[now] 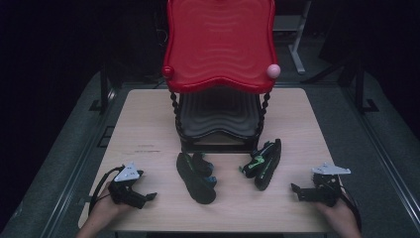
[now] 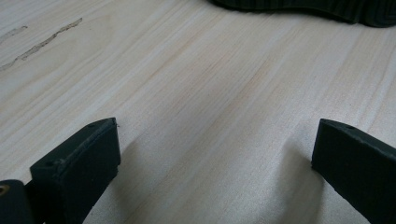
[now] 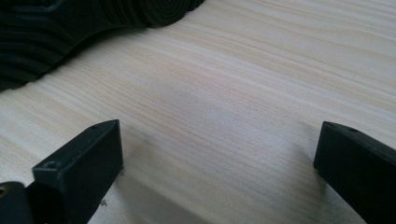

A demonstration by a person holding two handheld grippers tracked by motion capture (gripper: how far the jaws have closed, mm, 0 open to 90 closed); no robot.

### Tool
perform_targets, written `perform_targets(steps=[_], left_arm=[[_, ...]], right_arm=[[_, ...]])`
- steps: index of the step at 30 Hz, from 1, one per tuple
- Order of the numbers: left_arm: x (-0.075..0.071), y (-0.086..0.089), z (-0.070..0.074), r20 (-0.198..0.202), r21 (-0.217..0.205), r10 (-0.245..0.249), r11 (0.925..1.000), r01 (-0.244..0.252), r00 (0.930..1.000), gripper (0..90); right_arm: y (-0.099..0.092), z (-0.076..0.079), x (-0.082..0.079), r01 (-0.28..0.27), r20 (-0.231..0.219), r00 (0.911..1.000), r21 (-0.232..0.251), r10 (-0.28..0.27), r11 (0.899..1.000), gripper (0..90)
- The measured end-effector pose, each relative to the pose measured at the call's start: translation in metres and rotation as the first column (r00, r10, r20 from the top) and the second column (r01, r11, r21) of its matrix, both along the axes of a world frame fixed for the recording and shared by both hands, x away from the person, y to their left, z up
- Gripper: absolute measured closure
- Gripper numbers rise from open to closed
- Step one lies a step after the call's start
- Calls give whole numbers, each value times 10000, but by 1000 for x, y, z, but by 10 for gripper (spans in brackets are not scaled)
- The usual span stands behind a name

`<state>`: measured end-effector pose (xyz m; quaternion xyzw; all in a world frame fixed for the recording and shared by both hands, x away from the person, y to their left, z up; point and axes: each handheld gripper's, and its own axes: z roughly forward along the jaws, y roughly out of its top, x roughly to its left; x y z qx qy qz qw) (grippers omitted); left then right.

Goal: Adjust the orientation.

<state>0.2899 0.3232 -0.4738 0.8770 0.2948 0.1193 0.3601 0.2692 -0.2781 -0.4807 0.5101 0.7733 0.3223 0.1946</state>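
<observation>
Fingers on both the left gripper [image 1: 148,197] and right gripper [image 1: 295,190] were spread wide, nothing gripped. Two black shoes [image 1: 195,177] [image 1: 262,163] were laid on the wooden table [image 1: 148,124] between them, before a red-topped shoe rack [image 1: 219,44].

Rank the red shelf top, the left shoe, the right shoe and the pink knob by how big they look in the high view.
1. Red shelf top, by far the largest.
2. Left shoe and right shoe: they look about alike; the left one lies flatter and shows more, so I won't rank them.
3. Pink knob, the smallest.
</observation>
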Motion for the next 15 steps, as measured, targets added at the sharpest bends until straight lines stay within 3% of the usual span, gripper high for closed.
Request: perform_targets(steps=[9, 15], left_arm=[[0, 0, 0, 10, -8, 13, 10000, -13, 10000, 13], [-4, 5, 2, 143, -309, -20, 9995, 24, 9999, 164]], right_arm=[[0, 0, 0, 1, -3, 10000, 2, -1, 10000, 9], [0, 0, 0, -14, 12, 10000, -8, 14, 10000, 9]])
